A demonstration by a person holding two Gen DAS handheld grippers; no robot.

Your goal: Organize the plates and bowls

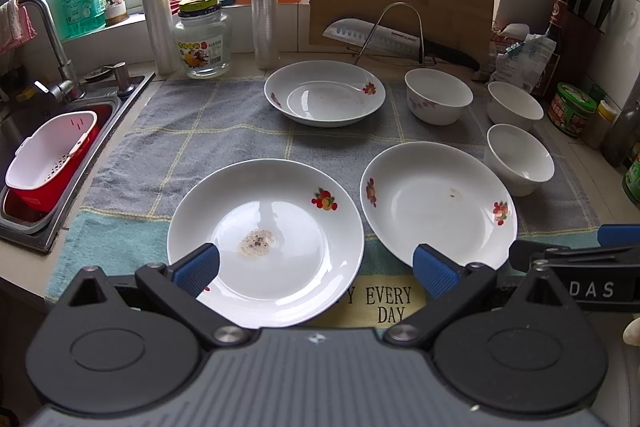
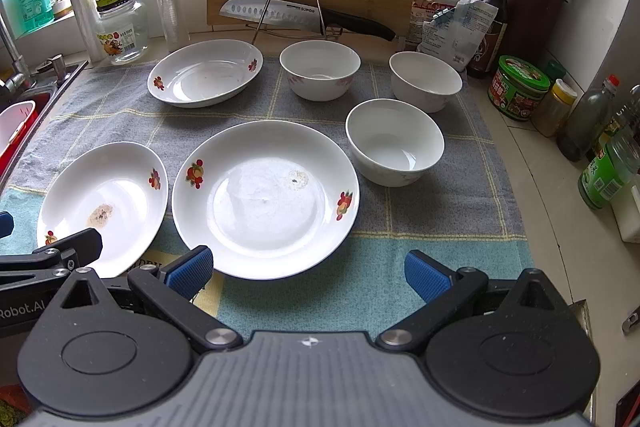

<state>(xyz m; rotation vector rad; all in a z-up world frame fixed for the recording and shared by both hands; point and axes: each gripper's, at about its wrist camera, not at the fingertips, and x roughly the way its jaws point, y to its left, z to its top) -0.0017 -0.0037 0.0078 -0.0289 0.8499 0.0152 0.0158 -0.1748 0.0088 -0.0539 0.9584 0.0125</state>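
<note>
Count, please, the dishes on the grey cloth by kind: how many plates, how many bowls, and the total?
Plates: 3: near-left plate, near-centre plate, far plate.
Bowls: 3: far-middle bowl, far-right bowl, near bowl.
Total: 6 dishes, none stacked, all apart on the cloth.

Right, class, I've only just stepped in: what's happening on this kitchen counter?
A person holds two grippers above a towel on the counter. The left gripper and right gripper are both open and empty. Three plates and three bowls sit apart on the towel, unstacked. Nothing is grasped yet.
</note>
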